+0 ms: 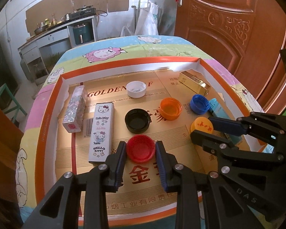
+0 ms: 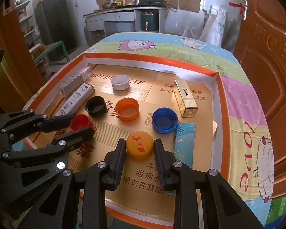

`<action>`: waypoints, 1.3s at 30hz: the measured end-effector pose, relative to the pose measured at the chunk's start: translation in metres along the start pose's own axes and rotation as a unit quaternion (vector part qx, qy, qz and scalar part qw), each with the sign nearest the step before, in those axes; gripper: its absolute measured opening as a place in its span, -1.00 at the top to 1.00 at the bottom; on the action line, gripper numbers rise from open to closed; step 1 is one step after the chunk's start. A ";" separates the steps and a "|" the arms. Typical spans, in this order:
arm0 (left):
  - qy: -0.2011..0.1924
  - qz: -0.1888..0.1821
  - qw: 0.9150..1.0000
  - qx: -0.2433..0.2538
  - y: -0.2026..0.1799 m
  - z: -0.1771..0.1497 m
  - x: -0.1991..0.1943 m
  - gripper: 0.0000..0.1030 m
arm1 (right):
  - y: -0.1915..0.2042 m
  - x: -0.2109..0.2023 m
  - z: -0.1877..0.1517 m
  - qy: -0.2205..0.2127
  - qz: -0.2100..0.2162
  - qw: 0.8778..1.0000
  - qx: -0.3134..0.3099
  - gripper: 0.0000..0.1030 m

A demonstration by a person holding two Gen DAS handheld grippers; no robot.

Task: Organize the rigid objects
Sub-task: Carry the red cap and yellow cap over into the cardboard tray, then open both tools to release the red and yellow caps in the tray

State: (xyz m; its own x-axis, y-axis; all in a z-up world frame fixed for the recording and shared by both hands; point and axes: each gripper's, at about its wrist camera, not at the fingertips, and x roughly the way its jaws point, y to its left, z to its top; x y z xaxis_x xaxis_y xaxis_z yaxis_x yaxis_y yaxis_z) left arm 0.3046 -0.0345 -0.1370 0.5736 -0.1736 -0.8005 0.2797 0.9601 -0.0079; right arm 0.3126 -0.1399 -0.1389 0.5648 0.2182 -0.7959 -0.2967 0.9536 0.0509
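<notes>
My left gripper [image 1: 140,145] is shut on a red bottle cap [image 1: 140,153] that rests open side up on the floor of the cardboard tray [image 1: 47,118]. The right wrist view shows the same left gripper [image 2: 82,123] and red cap [image 2: 79,121] at the left. My right gripper [image 2: 139,143] is shut on a yellow cap [image 2: 140,148] with red print, lying top side up. In the left wrist view the right gripper [image 1: 203,126] and yellow cap [image 1: 202,127] are at the right.
Loose in the tray lie a black cap [image 1: 137,121], orange cap [image 1: 170,109], blue cap [image 1: 199,104] and white cap [image 1: 136,89]. A Hello Kitty box [image 1: 102,133] and glitter box [image 1: 76,110] lie left; a gold box [image 2: 186,98] and teal box [image 2: 184,143] lie right.
</notes>
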 end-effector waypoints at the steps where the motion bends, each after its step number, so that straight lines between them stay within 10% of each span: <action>1: -0.001 0.001 1.000 0.000 0.000 0.000 0.000 0.40 | 0.000 0.000 0.000 0.000 -0.001 1.000 0.000 0.39; 39: -0.035 0.006 0.999 -0.024 0.010 -0.006 -0.037 0.07 | -0.005 -0.036 -0.007 -0.032 -0.014 0.999 0.032 0.05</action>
State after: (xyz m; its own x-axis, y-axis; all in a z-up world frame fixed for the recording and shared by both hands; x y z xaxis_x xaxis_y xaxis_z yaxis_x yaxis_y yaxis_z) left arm 0.2808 -0.0174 -0.1110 0.6298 -0.1746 -0.7569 0.2358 0.9714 -0.0279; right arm 0.2883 -0.1541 -0.1148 0.6203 0.2019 -0.7580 -0.2317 0.9704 0.0689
